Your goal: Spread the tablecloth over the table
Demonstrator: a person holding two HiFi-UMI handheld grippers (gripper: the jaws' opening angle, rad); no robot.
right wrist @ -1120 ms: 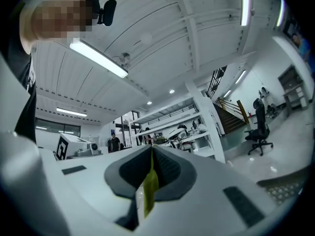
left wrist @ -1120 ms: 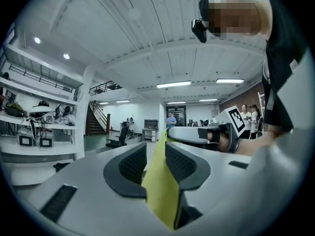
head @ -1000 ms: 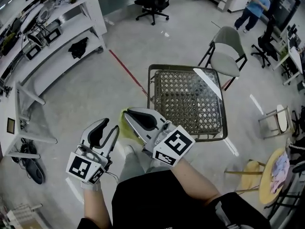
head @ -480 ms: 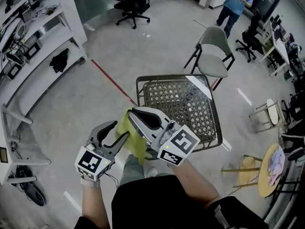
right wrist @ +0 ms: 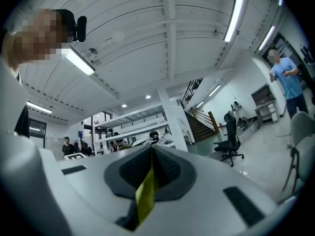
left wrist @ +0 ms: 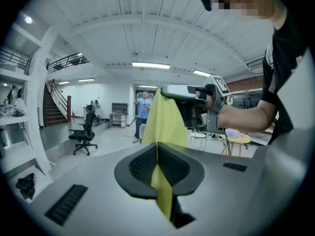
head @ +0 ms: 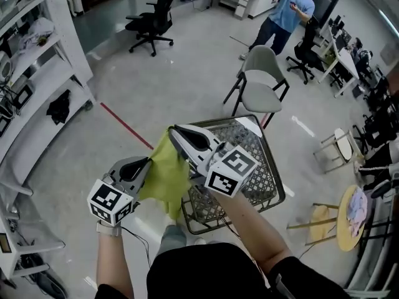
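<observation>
A yellow-green tablecloth (head: 165,176) hangs bunched between my two grippers, in front of the near-left corner of the table (head: 265,182), which has a woven top under glass. My left gripper (head: 147,167) has just been closing and is now shut on one edge of the cloth (left wrist: 165,119); the fabric is pinched between its pads (left wrist: 170,166). My right gripper (head: 175,131) is shut on another part, and a yellow strip (right wrist: 143,198) shows in its jaws. The right gripper (left wrist: 183,92) is higher than the left one and close to it.
A grey folding chair (head: 262,83) stands behind the table. A person in a blue shirt (head: 285,14) is farther back. White shelving (head: 37,80) runs along the left, and a black office chair (head: 149,20) is at the back. A round yellow stool (head: 350,220) with cloths is at the right.
The left gripper, open and beside the cloth before, has shut on it. Both hands moved forward toward the table, and the cloth now hangs spread between them.
</observation>
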